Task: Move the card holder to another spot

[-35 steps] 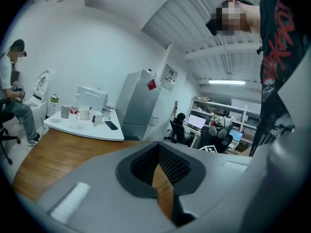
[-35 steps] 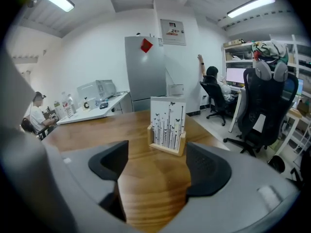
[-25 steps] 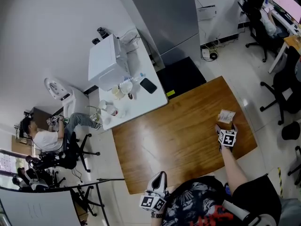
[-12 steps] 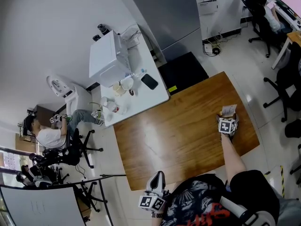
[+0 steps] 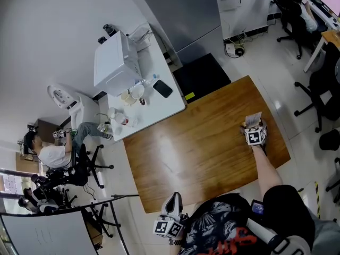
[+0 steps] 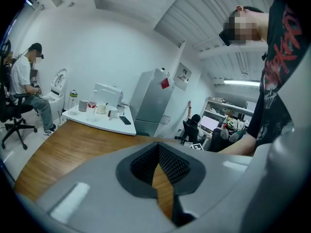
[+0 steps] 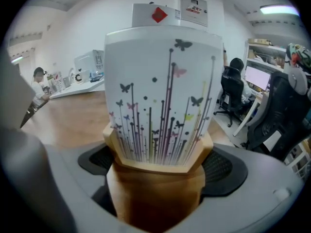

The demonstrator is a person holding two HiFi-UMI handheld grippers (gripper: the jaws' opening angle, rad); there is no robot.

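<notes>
The person is wearing a black, red-printed shirt (image 5: 223, 228). The left hand-held gripper (image 5: 173, 200) and right hand-held gripper (image 5: 250, 125) are carrying black-and-white marker cubes.

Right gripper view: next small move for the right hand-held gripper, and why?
Probably close the jaws. The jaws of the right hand-held gripper have just been opening and now flank the wooden base of the card holder, pads apparently not yet pressing.

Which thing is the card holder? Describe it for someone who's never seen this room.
Find the big wooden table beside the white counter. Near its right edge in the head view stands the card holder: a small pale wooden base holding upright white cards printed with thin stems and butterflies. The cups and phone sit on the counter instead.
</notes>
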